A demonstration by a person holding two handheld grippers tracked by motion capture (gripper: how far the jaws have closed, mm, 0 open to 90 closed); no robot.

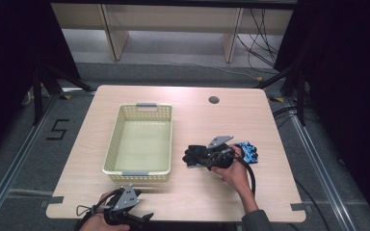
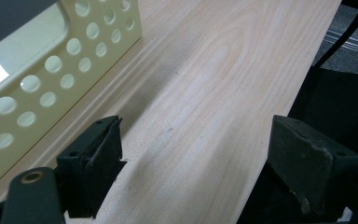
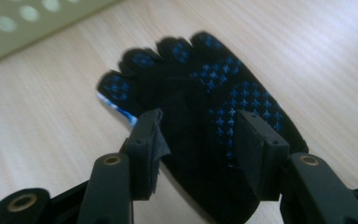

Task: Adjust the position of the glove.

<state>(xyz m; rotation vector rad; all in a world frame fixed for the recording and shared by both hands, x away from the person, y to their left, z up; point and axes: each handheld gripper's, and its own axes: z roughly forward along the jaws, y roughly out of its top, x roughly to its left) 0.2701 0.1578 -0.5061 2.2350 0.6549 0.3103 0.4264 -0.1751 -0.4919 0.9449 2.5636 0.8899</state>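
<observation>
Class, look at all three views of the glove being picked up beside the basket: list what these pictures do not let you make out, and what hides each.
- Glove cuff: cut off by the right gripper view's bottom edge, behind the jaws.
- Whether the right gripper pads press the glove: motion blur, and too small in the high view.
- Basket interior: cut off by the left gripper view's edge.
- Blue item beneath the hand: partly hidden by the gripper.

Basket sits on the table, left of centre. Glove lies on the table just right of the basket, fingers toward it. Right gripper over the glove. Left gripper at the near edge, before the basket.
</observation>
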